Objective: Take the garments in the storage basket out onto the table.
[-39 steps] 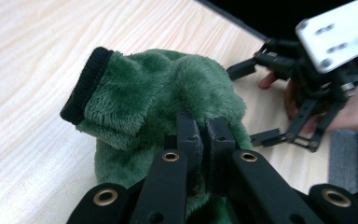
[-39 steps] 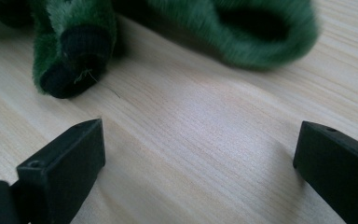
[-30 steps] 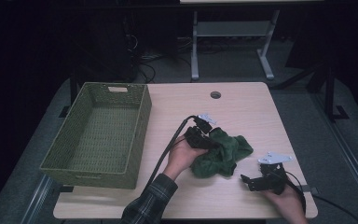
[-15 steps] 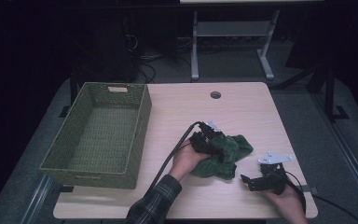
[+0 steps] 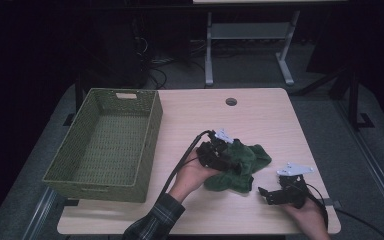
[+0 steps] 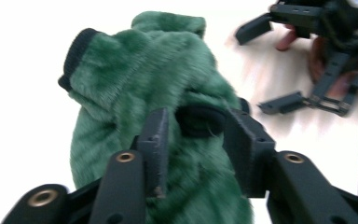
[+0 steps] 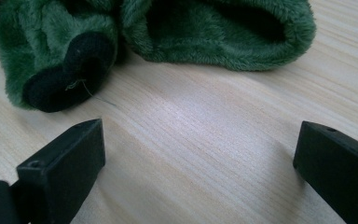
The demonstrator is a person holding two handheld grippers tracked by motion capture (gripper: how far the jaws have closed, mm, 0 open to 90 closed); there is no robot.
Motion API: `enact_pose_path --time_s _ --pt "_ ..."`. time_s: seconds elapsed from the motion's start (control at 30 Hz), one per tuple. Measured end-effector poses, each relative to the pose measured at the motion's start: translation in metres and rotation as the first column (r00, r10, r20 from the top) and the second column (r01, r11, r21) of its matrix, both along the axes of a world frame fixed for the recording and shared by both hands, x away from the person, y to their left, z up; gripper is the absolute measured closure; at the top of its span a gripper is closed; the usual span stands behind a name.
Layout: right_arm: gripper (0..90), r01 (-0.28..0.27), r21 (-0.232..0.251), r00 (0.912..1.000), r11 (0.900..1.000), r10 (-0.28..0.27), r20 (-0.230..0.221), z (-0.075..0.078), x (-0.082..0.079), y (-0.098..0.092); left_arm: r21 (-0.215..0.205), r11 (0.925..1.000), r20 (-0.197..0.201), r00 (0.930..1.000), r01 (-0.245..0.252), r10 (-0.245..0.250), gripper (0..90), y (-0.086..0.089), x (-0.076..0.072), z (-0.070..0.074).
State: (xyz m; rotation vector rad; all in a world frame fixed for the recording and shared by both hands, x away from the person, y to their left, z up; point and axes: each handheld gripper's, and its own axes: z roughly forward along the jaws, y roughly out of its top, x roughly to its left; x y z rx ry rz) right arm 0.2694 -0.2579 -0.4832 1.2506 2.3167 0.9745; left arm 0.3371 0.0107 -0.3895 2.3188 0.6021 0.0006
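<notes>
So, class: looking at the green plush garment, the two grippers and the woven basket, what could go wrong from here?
1. The left gripper has just been opening over the green plush garment, a black cuff between its pads; the fabric could slip free.
2. The right gripper rests open on the table, apart from the garment, so it gives no support.
3. The basket stands off to the side; a loose grip may drop the garment on the way.
</notes>
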Motion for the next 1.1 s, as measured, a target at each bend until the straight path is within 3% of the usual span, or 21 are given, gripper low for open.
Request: enact_pose_path --time_s 0.17,0.47,0.73,0.8,0.9,1.1 --pt "1.7 0.000 -0.001 1.0000 1.000 0.000 -0.001 0.000 0.000 0.000 -0.001 0.9996 -0.005 0.9996 0.028 -0.028 65.1 0.009 -0.018 0.001" --pt "1.7 0.009 -0.001 1.0000 1.000 -0.009 -0.001 0.000 0.000 0.001 0.016 0.9994 0.005 0.9995 0.031 -0.031 66.9 0.018 -0.041 -0.018" --pt "3.3 0.015 -0.007 0.9999 1.000 -0.015 -0.007 0.001 0.000 0.001 0.092 0.9950 -0.008 0.9992 0.040 -0.040 59.4 0.016 -0.037 -0.043" --pt "16.1 0.001 -0.008 0.9999 1.000 -0.001 -0.013 0.005 -0.002 0.000 0.090 0.9955 -0.013 0.9995 0.030 -0.029 57.7 0.015 -0.035 -0.048" --pt "21.0 -0.018 0.038 0.9991 0.999 0.019 -0.039 0.009 -0.004 -0.002 0.104 0.9937 -0.020 0.9990 0.042 -0.041 57.1 0.016 -0.032 -0.053" --pt "25.6 -0.058 0.103 0.9977 0.993 0.061 -0.029 0.015 -0.010 0.002 0.130 0.9909 0.003 0.9993 0.036 -0.037 60.3 0.014 -0.031 -0.060"
